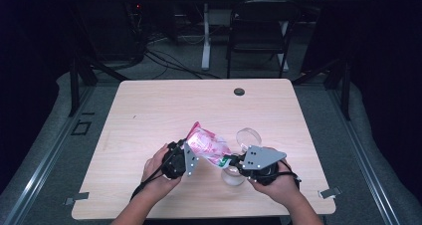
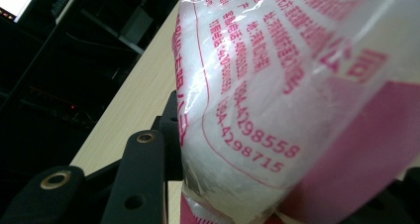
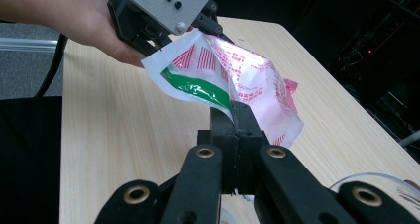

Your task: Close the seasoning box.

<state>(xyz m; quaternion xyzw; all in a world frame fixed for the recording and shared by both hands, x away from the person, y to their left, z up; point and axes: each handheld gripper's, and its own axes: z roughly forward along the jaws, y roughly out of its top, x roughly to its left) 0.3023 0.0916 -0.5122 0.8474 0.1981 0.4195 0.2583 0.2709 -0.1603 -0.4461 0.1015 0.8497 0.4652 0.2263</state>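
Gripping a pink-printed plastic bag [image 1: 208, 144] above the counter [image 1: 149, 115], your left tool [image 1: 185, 157] clamps one end; your right tool [image 1: 234, 161] pinches its green-edged corner.

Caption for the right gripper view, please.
Right gripper pinches the green-edged corner of a pink-printed plastic bag while the left gripper holds its far end.

Bag: we see a pink and white bag [image 1: 208, 145] held tilted above the table [image 1: 149, 115], between our two grippers.
Left gripper: our left gripper [image 1: 185, 158] meets the bag's left end, our left hand [image 1: 158, 171] behind it.
Right gripper: our right gripper [image 1: 236, 161] meets the bag's lower right corner, our right hand [image 1: 278, 182] behind it.
Jar: a clear jar [image 1: 233, 176] stands under the right gripper.
Lid: a clear lid [image 1: 248, 136] lies just beyond it.
Far edge: a dark round cap [image 1: 239, 91] sits in the tabletop; a chair [image 1: 261, 28] stands past it.
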